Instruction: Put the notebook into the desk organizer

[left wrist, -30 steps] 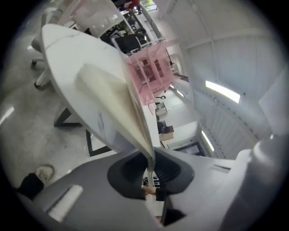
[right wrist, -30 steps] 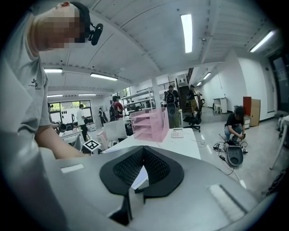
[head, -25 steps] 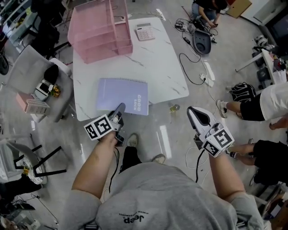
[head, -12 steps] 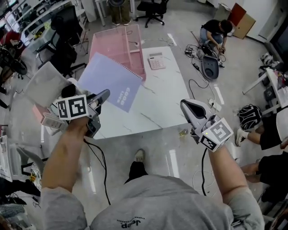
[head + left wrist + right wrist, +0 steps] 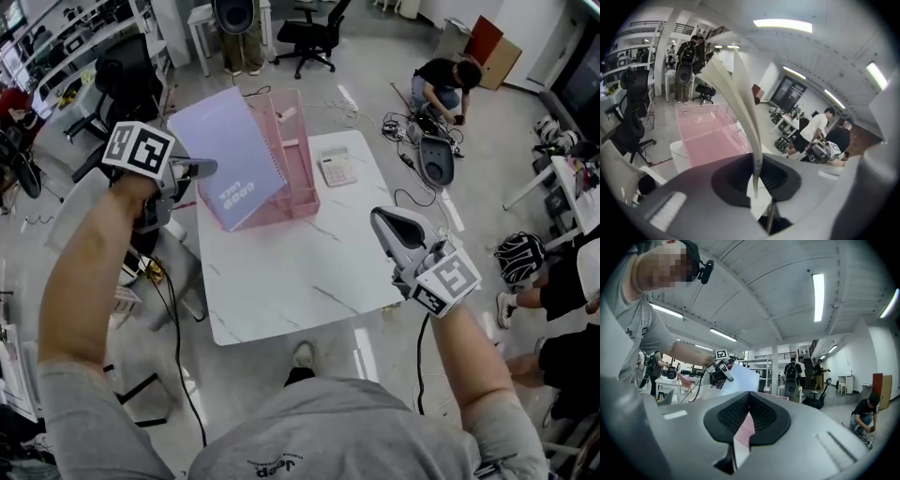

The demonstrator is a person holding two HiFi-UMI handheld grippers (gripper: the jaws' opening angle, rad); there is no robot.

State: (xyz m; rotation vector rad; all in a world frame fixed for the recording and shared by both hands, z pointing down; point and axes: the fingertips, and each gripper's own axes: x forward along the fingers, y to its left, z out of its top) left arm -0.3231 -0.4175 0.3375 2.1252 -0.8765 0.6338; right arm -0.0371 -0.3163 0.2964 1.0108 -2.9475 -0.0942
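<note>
The left gripper (image 5: 208,168) pinched the notebook (image 5: 230,150) by one edge. One second earlier the notebook lay flat on the table (image 5: 300,281). It now hung raised and tilted over the pink desk organizer (image 5: 298,183). The right gripper (image 5: 379,218), jaws pressed together and empty, had shifted to the table's right edge.
</note>
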